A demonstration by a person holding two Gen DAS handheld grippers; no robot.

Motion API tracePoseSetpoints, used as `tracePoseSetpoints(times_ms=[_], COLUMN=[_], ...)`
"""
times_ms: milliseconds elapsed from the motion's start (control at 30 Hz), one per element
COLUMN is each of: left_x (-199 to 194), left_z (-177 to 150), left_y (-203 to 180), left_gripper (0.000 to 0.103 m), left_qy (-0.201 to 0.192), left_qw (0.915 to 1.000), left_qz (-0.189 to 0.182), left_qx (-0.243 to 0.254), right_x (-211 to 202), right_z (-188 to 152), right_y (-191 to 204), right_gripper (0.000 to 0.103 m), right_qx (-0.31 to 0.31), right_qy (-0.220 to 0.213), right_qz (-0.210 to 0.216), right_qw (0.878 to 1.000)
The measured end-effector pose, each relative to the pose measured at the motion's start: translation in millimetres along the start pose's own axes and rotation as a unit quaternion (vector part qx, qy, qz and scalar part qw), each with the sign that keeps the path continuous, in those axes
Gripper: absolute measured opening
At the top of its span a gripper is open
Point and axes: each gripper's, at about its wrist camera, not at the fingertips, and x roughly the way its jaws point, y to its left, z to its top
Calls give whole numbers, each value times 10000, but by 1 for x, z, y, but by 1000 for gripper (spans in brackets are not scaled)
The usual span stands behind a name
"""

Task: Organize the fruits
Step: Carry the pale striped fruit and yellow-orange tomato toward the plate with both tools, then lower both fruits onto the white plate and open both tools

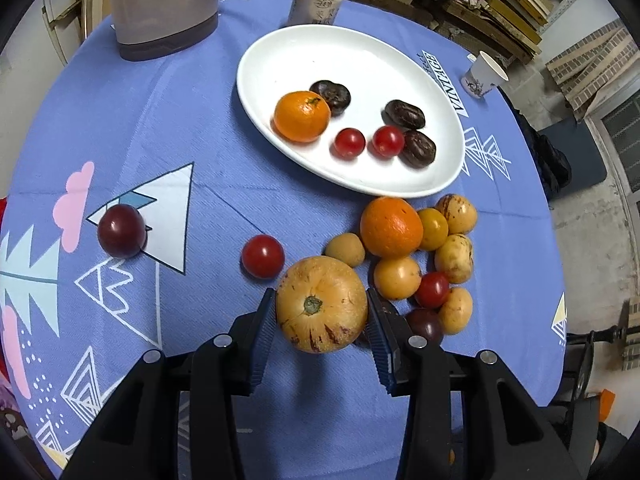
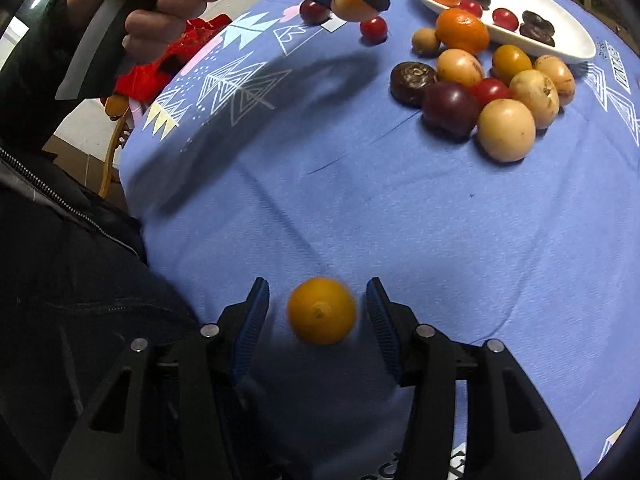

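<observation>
My left gripper (image 1: 321, 292) is shut on a large yellow speckled melon-like fruit (image 1: 321, 306), its blue pads touching both sides. The right wrist view shows that gripper (image 2: 356, 0) holding the fruit (image 2: 348, 6) above the cloth. My right gripper (image 2: 317, 282) is open; a small, blurred orange-yellow fruit (image 2: 322, 311) lies between its jaws with a gap on each side. The white plate (image 1: 280, 60) holds a tangerine (image 1: 302, 117), two cherry tomatoes and three dark fruits. A heap of fruit with an orange (image 1: 391, 227) lies beside the plate.
A dark plum (image 1: 122, 231) and a cherry tomato (image 1: 263, 256) lie apart on the blue tablecloth (image 1: 200, 140). A pale appliance (image 1: 164, 8), a can (image 1: 318, 2) and a paper cup (image 1: 484, 74) stand at the far edge. A hand (image 2: 160, 8) grips the left tool.
</observation>
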Motion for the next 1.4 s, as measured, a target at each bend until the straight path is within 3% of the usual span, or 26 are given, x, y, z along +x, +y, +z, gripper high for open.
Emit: tracePoseSetpoints(times_ms=[100,467,733,1000,1167,1400], left_x=[0,-2,-16,-32,-23,6], left_z=[-3,-13,-5,27,54,108], left_y=[-1,1,1,-7,-11,-9], left_gripper=[44,44,44,44,44,44], left_qy=[30,83,-151,-514,-582,-686], left_qw=[10000,10000,9999,9984,9978,9967], left_qz=[-14,-4,29,116,141,327], left_qx=[2,-33,43,220,269,280], right_x=[8,16,-43,-108,-113,-97], right_z=[-1,-1,40,111,157,201], right_y=[3,7,-42,-101,-129,-170], right_gripper=[39,37,38,38,38,38], right_qx=[-81,-201,634,1062,1201,1419], right_qy=[212,155,-809,-2110,-2480,-2582], right_qz=[-75,-603,-756,-1010,-1204,-1274], right_qw=[9997,9979,9918,9664,9537,9471])
